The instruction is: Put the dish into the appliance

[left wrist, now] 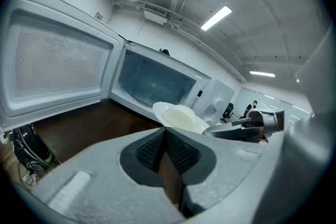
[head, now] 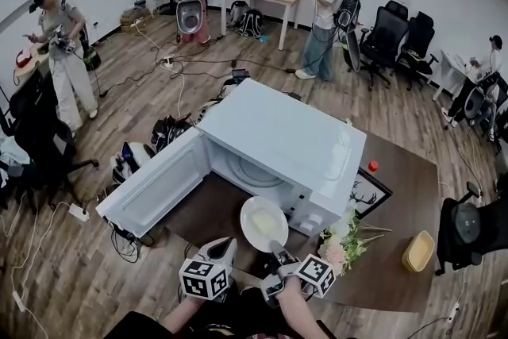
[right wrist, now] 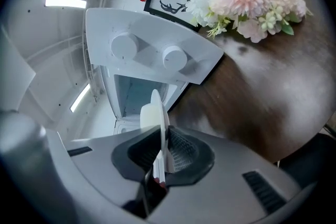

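Right gripper: fingers clamped on the rim of the white plate, which has pale food on it. Plate is in the air just outside the cavity of the microwave, door swung open, over the desk. Left gripper: fingers pressed together, empty.

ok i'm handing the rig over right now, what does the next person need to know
Left gripper: jaws shut, nothing between them, held beside the right one.
Right gripper: shut on the rim of the white dish.
Microwave stands on the dark table, with its door swung wide open.
Done: door open, dish gripped and held in front of the opening.
Left: dish is not yet inside; probably slide it in onto the turntable, release, then shut the door.
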Tool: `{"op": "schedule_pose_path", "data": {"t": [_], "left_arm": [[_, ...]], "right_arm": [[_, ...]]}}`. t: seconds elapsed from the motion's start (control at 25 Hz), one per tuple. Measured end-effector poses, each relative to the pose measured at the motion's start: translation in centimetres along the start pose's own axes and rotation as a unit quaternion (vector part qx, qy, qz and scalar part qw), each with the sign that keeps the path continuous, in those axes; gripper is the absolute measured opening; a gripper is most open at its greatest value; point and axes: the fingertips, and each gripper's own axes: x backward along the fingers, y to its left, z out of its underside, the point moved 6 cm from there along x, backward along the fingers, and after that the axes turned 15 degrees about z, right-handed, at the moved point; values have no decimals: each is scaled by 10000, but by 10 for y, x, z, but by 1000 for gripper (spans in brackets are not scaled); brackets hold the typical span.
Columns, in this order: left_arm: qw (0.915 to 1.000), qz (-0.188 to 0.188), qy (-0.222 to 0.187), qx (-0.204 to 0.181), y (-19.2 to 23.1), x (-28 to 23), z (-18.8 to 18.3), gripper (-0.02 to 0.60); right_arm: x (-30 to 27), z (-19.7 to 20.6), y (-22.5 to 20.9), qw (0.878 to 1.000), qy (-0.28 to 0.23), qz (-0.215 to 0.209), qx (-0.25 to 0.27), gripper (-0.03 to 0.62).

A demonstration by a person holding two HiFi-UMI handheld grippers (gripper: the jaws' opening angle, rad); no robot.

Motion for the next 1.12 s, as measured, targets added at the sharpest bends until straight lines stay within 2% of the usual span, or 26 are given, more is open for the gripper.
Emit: {"op": "schedule_pose_path", "data": {"t": [0.28, 0.6, 0.96, 1.12], "left_arm": [[9999, 117, 38, 23, 38, -9, -28, 9], [9983, 535, 232, -27, 69, -27, -48, 9], [9935, 1039, 453, -118, 99, -29, -64, 9], [9923, 1117, 510, -166, 115, -29, -71, 9]], "right_arm": [[-34, 1, 26, 9995, -215, 108, -218, 47], [-64, -5, 52, 9962, -658, 83, -562, 51], [-91, -8, 68, 9884, -1181, 239, -929, 55], [-104, -9, 74, 9834, -1333, 207, -1209, 58]]}}
